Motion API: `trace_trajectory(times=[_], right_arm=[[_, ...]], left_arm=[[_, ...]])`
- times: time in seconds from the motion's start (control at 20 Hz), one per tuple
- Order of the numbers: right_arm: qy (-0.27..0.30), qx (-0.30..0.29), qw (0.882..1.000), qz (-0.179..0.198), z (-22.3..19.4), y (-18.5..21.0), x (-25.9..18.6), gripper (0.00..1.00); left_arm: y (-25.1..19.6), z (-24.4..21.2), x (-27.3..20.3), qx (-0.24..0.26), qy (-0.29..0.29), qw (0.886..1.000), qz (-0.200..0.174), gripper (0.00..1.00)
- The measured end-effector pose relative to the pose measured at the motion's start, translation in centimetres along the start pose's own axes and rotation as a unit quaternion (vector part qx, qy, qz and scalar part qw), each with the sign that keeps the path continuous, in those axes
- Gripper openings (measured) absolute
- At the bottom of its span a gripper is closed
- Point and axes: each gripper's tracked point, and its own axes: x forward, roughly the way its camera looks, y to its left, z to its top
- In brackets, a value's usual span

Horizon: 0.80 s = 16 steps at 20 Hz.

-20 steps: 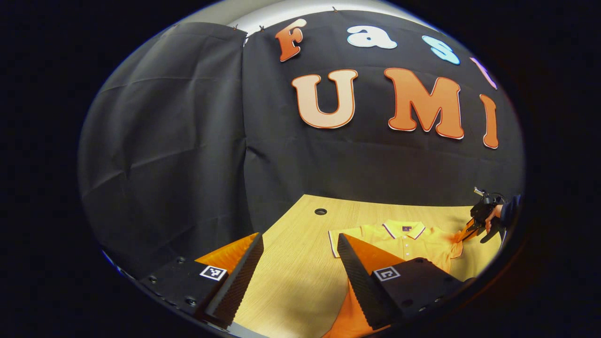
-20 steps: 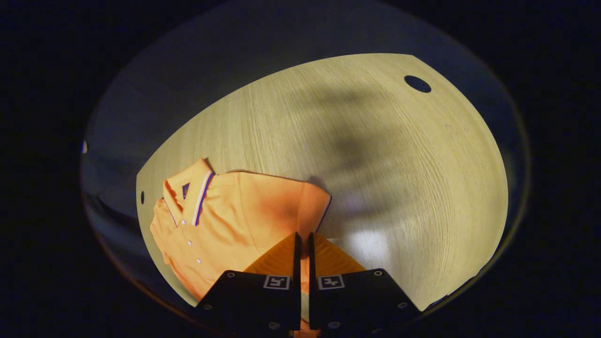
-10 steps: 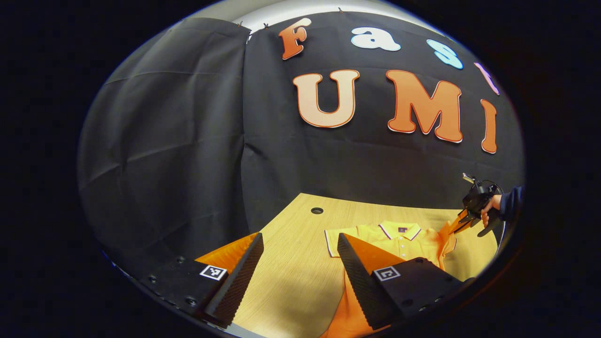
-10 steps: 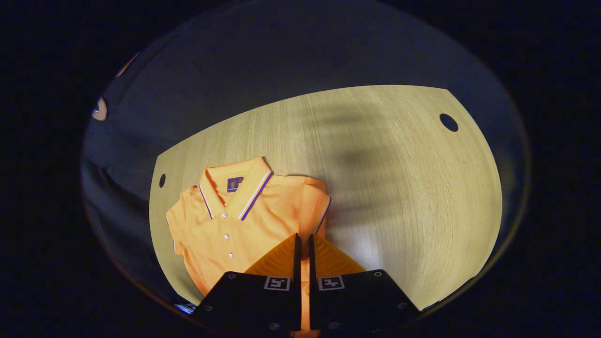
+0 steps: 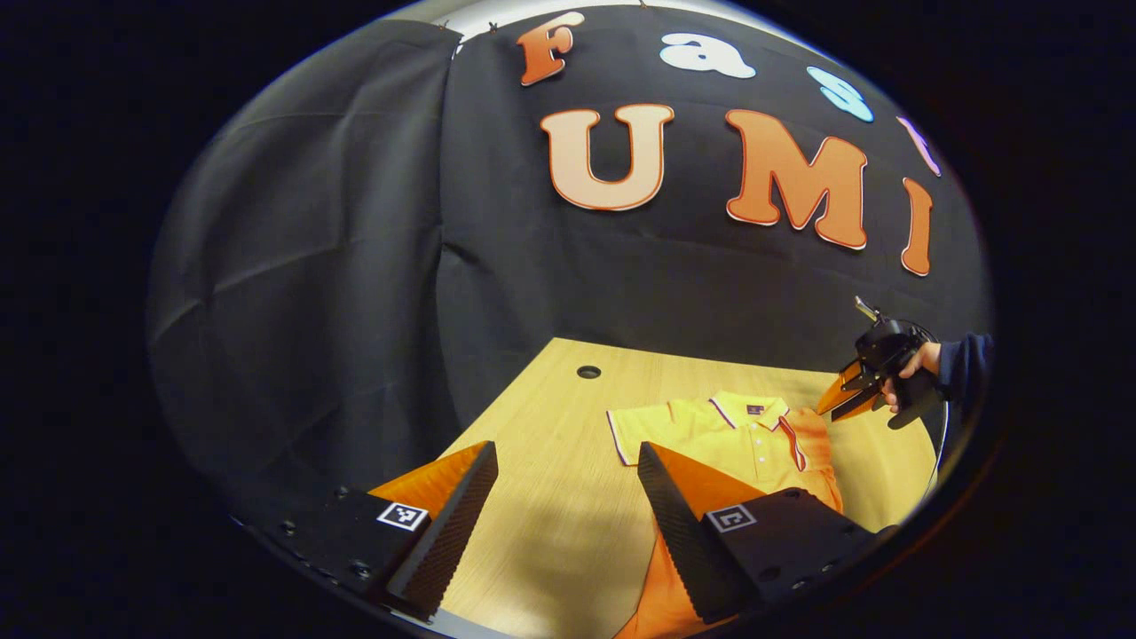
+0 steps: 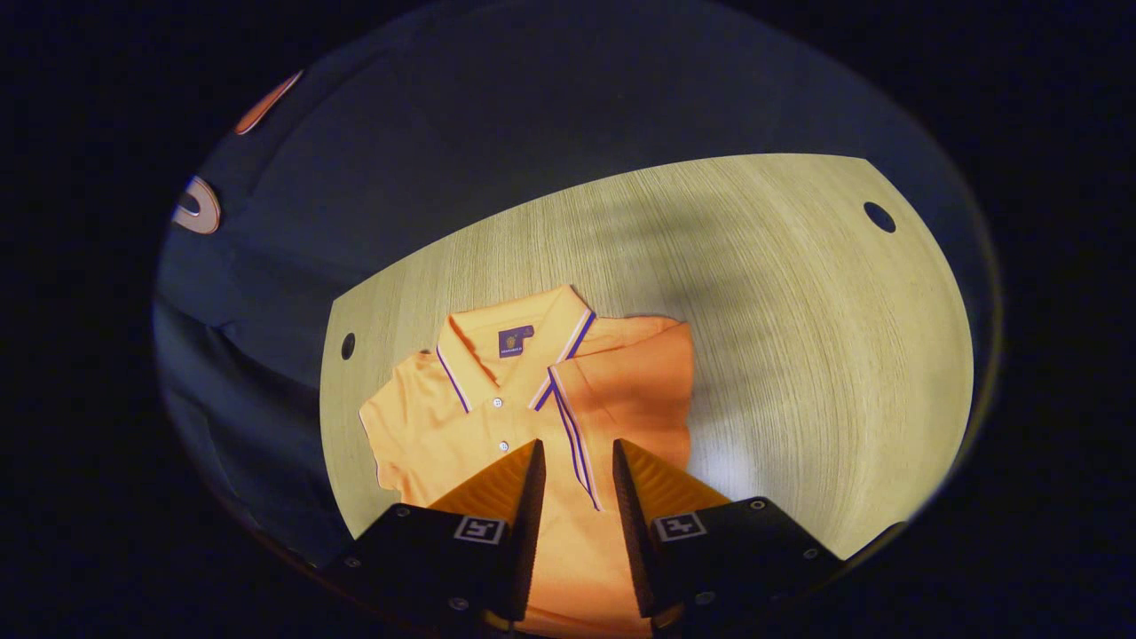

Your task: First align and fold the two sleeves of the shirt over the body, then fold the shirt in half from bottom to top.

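Released now, one sleeve (image 6: 635,390) of the orange polo shirt (image 6: 470,426) lies folded; right gripper (image 6: 572,466) narrowly parted, left gripper (image 5: 568,497) wide, other sleeve (image 5: 635,430) unfolded.

From the left gripper view we look low across the pale wooden table (image 5: 541,497) toward the booth wall; from the right gripper view we look steeply down; both share the orange polo shirt (image 6: 497,426).
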Motion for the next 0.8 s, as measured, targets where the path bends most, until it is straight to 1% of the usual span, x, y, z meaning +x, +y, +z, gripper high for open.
trace_trajectory(times=[0.05,0.1,0.15,0.2,0.25,0.3,0.35,0.4,0.45,0.5,0.6,0.7,0.8], right_arm=[[-0.007,-0.004,1.0,-0.001,0.0,0.0,-0.6,0.5],[-0.013,-0.003,1.0,0.003,-0.2,0.2,-1.0,0.58],[-0.017,0.002,1.0,0.022,-0.5,0.9,-1.8,0.6],[-0.019,0.013,0.999,0.032,-0.9,1.3,-2.4,0.58],[-0.022,0.023,0.999,0.033,-1.1,1.3,-3.4,0.55],[-0.03,0.03,0.999,0.029,-1.5,0.9,-3.7,0.56],[-0.036,0.035,0.998,0.025,-1.9,0.5,-4.3,0.67],[-0.042,0.038,0.998,0.021,-2.5,0.3,-4.9,0.72],[-0.052,0.041,0.998,0.017,-2.9,0.0,-5.6,0.76],[-0.06,0.044,0.997,0.019,-3.5,-0.1,-6.1,0.83],[-0.07,0.057,0.995,0.034,-5.2,0.0,-7.2,0.92],[-0.074,0.075,0.994,0.033,-7.7,-0.7,-7.5,0.97],[-0.087,0.086,0.992,0.028,-9.7,-1.5,-8.6,0.98]], left_arm=[[-0.1,0.1,1.0,0.0,0.009,1.0,-0.011,0.98],[-0.6,0.2,1.9,-0.001,0.02,1.0,-0.022,0.98],[-1.0,0.3,3.1,-0.001,0.032,0.999,-0.039,0.98],[-1.5,0.2,4.0,-0.004,0.045,0.997,-0.056,0.99],[-1.9,0.3,4.9,-0.003,0.06,0.996,-0.069,0.98],[-2.1,0.1,6.0,-0.001,0.07,0.994,-0.08,0.98],[-2.4,0.2,7.1,0.003,0.082,0.992,-0.091,0.98],[-2.8,0.1,8.2,0.004,0.094,0.99,-0.104,0.98],[-3.2,0.0,9.2,0.003,0.109,0.987,-0.119,0.99],[-3.6,-0.3,10.4,-0.002,0.126,0.983,-0.133,0.98],[-4.9,-0.9,12.6,-0.018,0.173,0.973,-0.154,0.98],[-4.8,-0.9,14.9,-0.028,0.211,0.965,-0.154,0.98],[-4.3,-0.8,16.9,-0.032,0.245,0.956,-0.156,0.98]])
